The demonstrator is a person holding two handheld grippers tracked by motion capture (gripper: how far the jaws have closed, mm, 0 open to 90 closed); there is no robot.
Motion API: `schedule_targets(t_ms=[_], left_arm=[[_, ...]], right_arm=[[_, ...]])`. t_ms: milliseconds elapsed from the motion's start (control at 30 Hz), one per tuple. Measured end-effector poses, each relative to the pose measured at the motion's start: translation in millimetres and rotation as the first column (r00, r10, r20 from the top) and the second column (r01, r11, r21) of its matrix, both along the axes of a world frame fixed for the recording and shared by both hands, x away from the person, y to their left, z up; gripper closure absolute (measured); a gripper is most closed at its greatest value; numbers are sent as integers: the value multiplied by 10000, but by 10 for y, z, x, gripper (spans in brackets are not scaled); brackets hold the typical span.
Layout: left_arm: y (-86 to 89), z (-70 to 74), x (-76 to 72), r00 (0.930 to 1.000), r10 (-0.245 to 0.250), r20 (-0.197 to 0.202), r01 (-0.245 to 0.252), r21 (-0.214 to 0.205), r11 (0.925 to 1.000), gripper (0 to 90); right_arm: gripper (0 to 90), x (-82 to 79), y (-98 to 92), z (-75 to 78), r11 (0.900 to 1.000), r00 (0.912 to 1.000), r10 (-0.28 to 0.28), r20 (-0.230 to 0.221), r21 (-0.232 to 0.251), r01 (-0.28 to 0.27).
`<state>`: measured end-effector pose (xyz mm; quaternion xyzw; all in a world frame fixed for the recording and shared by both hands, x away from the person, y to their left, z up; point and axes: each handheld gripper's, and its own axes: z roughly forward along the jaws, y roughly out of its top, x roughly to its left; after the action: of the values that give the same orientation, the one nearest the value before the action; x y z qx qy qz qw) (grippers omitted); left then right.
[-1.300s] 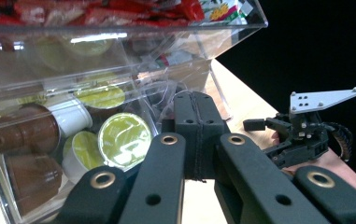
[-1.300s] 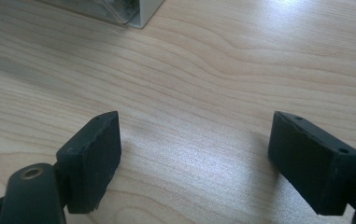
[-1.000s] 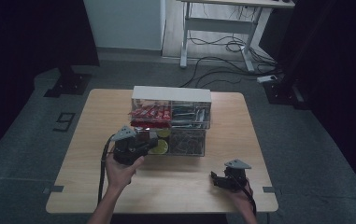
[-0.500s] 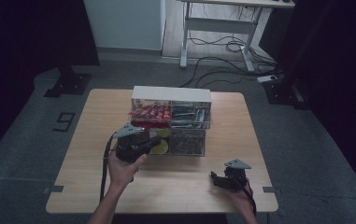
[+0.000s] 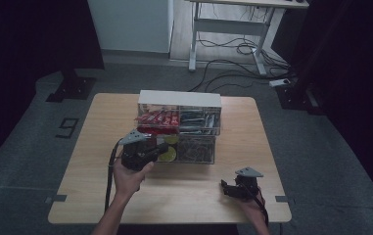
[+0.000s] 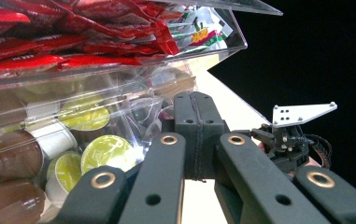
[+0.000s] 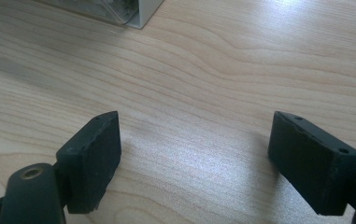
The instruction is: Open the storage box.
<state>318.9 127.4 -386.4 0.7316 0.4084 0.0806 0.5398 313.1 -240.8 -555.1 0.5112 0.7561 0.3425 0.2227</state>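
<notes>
Wooden bench (image 5: 101,147), light top, sits on grey floor. Clear plastic organizer (image 5: 179,128) with white top stands mid-bench, four compartments in two rows.

Upper left compartment: red sachets (image 5: 157,118). Upper right: dark packets (image 5: 199,120), too small to identify. Lower right: dark jumble, can't tell what. Lower left: coffee capsules (image 6: 105,151), green-lidded and brown ones, seen through the clear wall in the left gripper view.

Left tool (image 5: 160,148) is held in the left hand (image 5: 128,177) right at the front of the lower left compartment, grey plate on top, cable hanging down toward the bench edge. In the left gripper view its jaws are pressed together, tips against the clear front by the capsules; can't tell if anything is pinched between them.

Right tool (image 5: 225,188) is near the bench's front right corner, well apart from the organizer, held by the right hand (image 5: 252,205). In the right gripper view its jaws stand wide apart, bare wood between them, low over the bench top.
</notes>
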Motion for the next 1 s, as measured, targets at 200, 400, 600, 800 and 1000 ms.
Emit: schedule_targets(t_ms=[200,400,600,800,1000], left_arm=[[9,81,31,9998,108,166,-108,43,9999,900],[35,116,97,9996,253,152,-252,-33,9997,900],[66,155,182,9990,421,119,-421,7,9991,899],[84,196,266,9985,543,46,-543,94,9985,899],[107,236,365,9978,640,-157,-640,0,9979,899]], right_arm=[[174,0,0,0,10000,10000,5,3,-7,-5],[174,1,-2,1,10000,10000,15,-2,-6,-15],[174,1,-1,1,10000,10000,11,-4,-2,-11],[174,1,-2,1,10000,10000,13,-4,-3,-13],[174,1,-2,1,10000,10000,14,-4,2,-14]])
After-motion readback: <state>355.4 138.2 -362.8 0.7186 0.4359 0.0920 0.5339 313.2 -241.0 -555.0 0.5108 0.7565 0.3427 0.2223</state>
